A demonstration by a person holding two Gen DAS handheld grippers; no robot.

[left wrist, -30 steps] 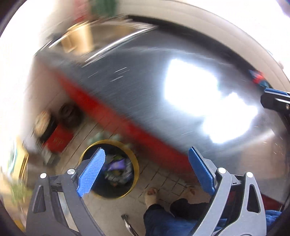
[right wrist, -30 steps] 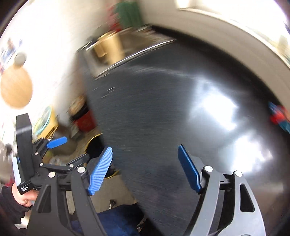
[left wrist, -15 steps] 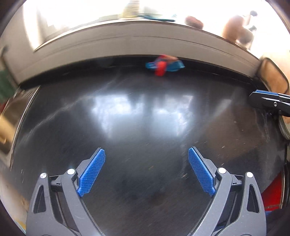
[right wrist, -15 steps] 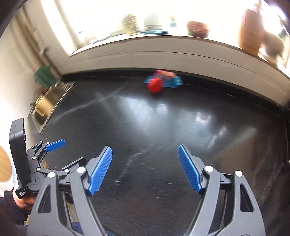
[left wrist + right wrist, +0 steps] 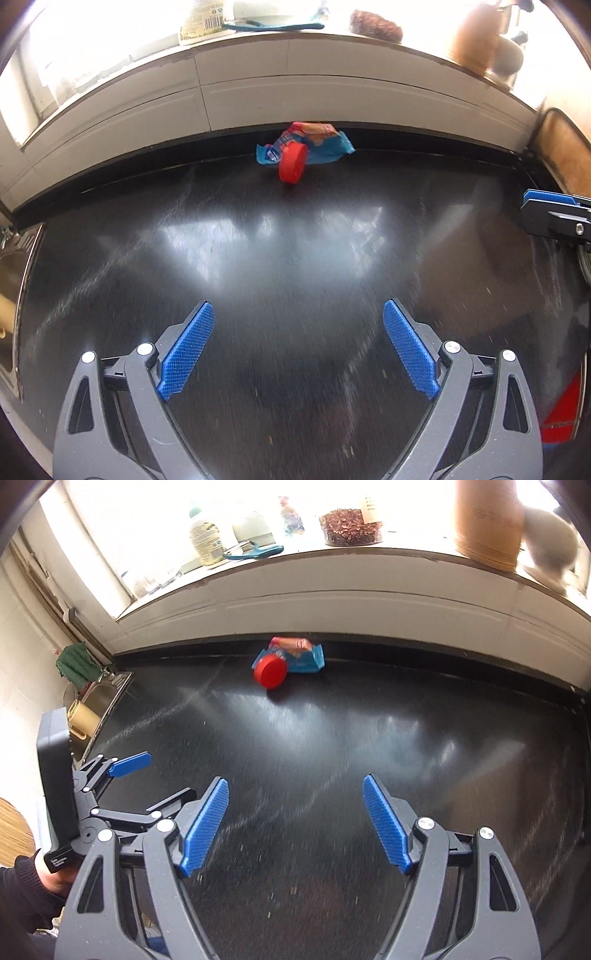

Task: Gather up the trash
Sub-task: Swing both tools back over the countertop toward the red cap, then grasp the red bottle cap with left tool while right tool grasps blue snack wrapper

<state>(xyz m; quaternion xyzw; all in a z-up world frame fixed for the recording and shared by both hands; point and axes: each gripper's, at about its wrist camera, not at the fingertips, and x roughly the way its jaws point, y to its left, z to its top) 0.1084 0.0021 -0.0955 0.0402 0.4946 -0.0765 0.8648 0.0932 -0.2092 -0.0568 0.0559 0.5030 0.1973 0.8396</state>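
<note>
A round red plastic cap (image 5: 292,162) leans on a crumpled blue snack wrapper (image 5: 325,146) at the black countertop's (image 5: 295,258) back edge. Both the left gripper (image 5: 297,352) and right gripper (image 5: 295,825) hover wide, empty, well short. Likely approach stage; next, reach forward and pinch one piece.

A cap (image 5: 292,163) touches a wrapper's (image 5: 325,147) front, at the counter's (image 5: 295,266) back edge.
</note>
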